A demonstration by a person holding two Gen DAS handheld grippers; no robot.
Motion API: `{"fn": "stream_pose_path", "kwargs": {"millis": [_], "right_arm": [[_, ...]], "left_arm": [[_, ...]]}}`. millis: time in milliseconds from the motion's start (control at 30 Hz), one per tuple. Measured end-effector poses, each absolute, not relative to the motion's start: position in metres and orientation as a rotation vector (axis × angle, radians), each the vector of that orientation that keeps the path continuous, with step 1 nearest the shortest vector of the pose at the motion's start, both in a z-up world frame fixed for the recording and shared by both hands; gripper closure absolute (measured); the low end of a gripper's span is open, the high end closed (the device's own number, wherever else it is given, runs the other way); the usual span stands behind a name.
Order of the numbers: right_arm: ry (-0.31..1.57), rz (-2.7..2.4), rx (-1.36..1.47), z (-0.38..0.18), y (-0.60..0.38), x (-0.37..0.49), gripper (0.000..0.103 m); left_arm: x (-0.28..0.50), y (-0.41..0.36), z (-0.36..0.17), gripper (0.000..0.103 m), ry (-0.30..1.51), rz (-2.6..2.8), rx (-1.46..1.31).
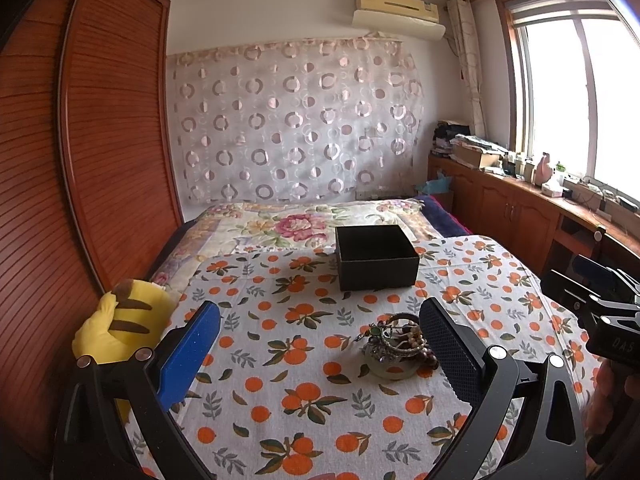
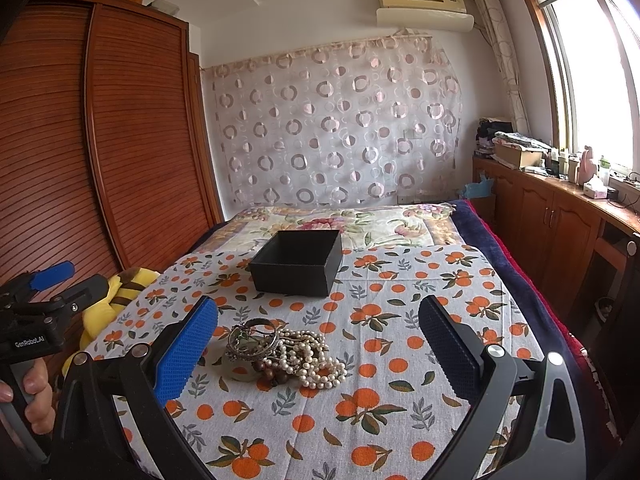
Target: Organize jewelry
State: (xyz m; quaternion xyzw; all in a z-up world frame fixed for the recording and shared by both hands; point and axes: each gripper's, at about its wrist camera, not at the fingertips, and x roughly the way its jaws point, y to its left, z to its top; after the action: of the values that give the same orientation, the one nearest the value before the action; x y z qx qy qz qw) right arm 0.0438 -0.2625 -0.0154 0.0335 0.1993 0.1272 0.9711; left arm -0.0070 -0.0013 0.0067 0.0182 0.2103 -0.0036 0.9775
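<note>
Loosely heaped pearl strands and bangles (image 2: 280, 354); both hand-held grippers (image 1: 320, 344) (image 2: 318, 340) gape wide.

Bare cloth (image 2: 400, 320) lies open between the jewelry pile (image 2: 280, 356) and black box (image 2: 298, 264); a plush toy (image 1: 120, 328) crowds the frame's left.

Home bedroom, bed (image 2: 400, 220) under floral quilt, louvred wooden wardrobe (image 2: 132, 140), wall air conditioner (image 2: 424, 6)
</note>
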Motion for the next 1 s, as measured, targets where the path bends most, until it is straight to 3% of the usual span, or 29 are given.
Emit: {"fn": "stream_pose_path", "kwargs": {"millis": [867, 1000], "right_arm": [[0.479, 0.307, 0.037, -0.038, -0.262, 0.055, 0.002], [0.516, 0.327, 0.031, -0.051, -0.261, 0.062, 0.008]], "left_arm": [[0.021, 0.003, -0.029, 0.006, 0.543, -0.074, 0.011], [0.035, 0.0, -0.043, 0.006, 0.597, -0.117, 0.007]]}}
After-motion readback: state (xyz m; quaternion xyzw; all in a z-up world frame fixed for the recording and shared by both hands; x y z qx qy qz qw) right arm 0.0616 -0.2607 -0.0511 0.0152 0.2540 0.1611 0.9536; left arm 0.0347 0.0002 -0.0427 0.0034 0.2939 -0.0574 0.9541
